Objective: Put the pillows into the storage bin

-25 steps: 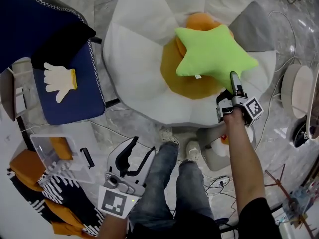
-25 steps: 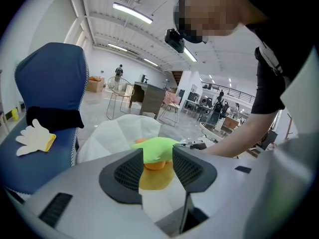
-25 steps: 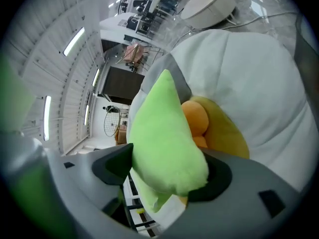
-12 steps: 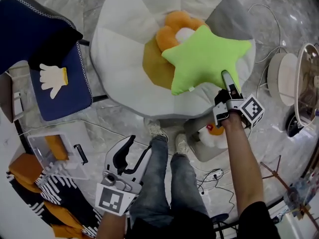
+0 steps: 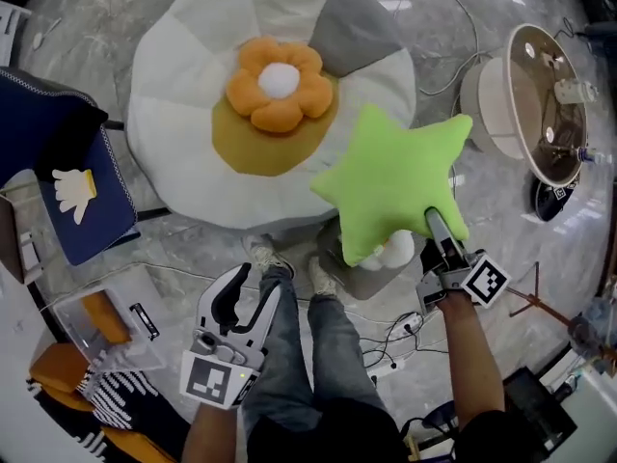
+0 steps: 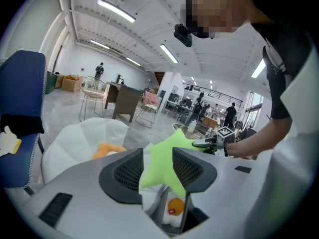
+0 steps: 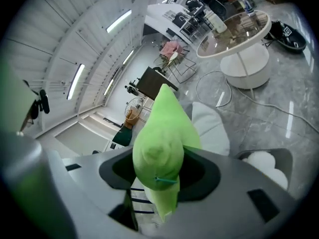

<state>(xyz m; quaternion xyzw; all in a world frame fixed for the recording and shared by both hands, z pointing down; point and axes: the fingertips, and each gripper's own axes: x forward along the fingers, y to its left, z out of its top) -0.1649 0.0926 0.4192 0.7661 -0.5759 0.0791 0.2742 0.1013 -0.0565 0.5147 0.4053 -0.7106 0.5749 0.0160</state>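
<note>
My right gripper (image 5: 436, 222) is shut on one arm of a green star pillow (image 5: 390, 186); its jaws have just been closing on it. The star hangs over a grey storage bin (image 5: 359, 280) that holds a white and orange pillow (image 5: 395, 251). In the right gripper view the star's arm (image 7: 162, 143) fills the gap between the jaws of the right gripper (image 7: 159, 176). An orange flower pillow (image 5: 278, 83) lies on the big white beanbag (image 5: 183, 114). My left gripper (image 5: 253, 289) stands open and empty near the person's legs; the left gripper view looks past it at the star (image 6: 162, 163).
A blue chair (image 5: 58, 133) with a white hand-shaped cushion (image 5: 72, 186) stands at the left. A round glass table (image 5: 540, 95) is at the right. A clear plastic box (image 5: 106, 321) and cables (image 5: 405, 331) lie on the marble floor near the person's legs (image 5: 308, 355).
The right gripper has lifted the green star off the beanbag and carried it to above the grey bin. The orange flower pillow is now uncovered. The left gripper has shifted a little.
</note>
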